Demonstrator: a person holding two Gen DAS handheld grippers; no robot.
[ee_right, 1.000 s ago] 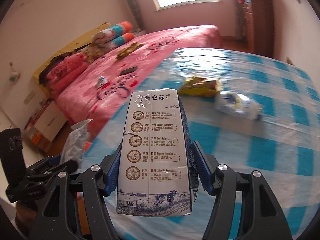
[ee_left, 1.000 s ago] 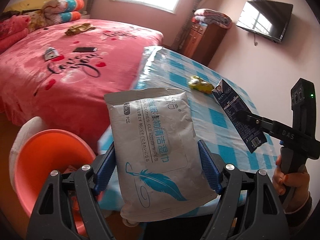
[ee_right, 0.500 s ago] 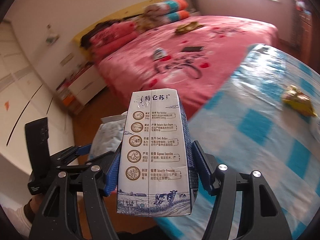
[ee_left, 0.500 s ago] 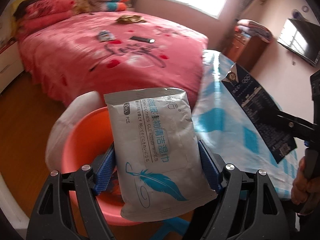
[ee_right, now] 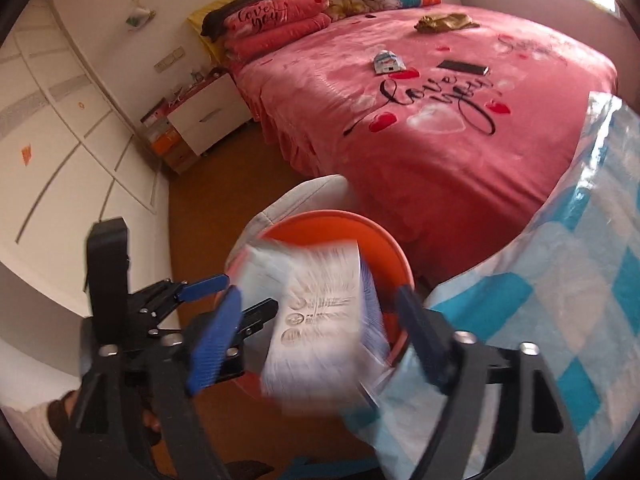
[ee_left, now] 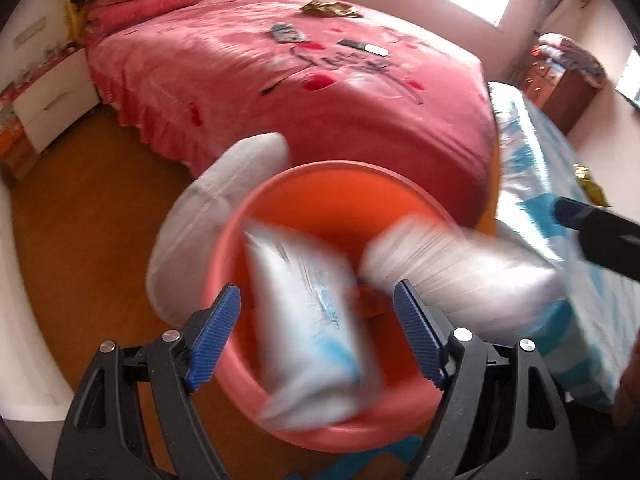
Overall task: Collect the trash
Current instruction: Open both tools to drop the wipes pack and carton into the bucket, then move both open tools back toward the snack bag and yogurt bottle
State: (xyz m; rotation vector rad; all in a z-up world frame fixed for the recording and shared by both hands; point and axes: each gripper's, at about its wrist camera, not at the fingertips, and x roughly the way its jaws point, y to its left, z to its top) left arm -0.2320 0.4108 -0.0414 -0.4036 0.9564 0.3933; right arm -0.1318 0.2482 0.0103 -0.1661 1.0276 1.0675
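A wet-wipes packet, blurred by motion, is seen between the blue pads of the left gripper without being touched by either; it hangs loose over the mouth of the orange bin. The left jaws are spread wide, having just been opening a little further, and nothing is gripped by them. A milk carton, likewise blurred, is seen between the pads of the right gripper with a clear gap on both sides, above the same bin. The right jaws have just been opening and now stand wide, with nothing gripped. A white liner bag is draped over the bin's far rim. The bin stands on a brown wooden floor, just beside a table covered with a blue-and-white checked cloth, on which a yellow wrapper lies. Beyond the bin a pink bed is seen, on which a phone, a small packet and a golden wrapper are lying.
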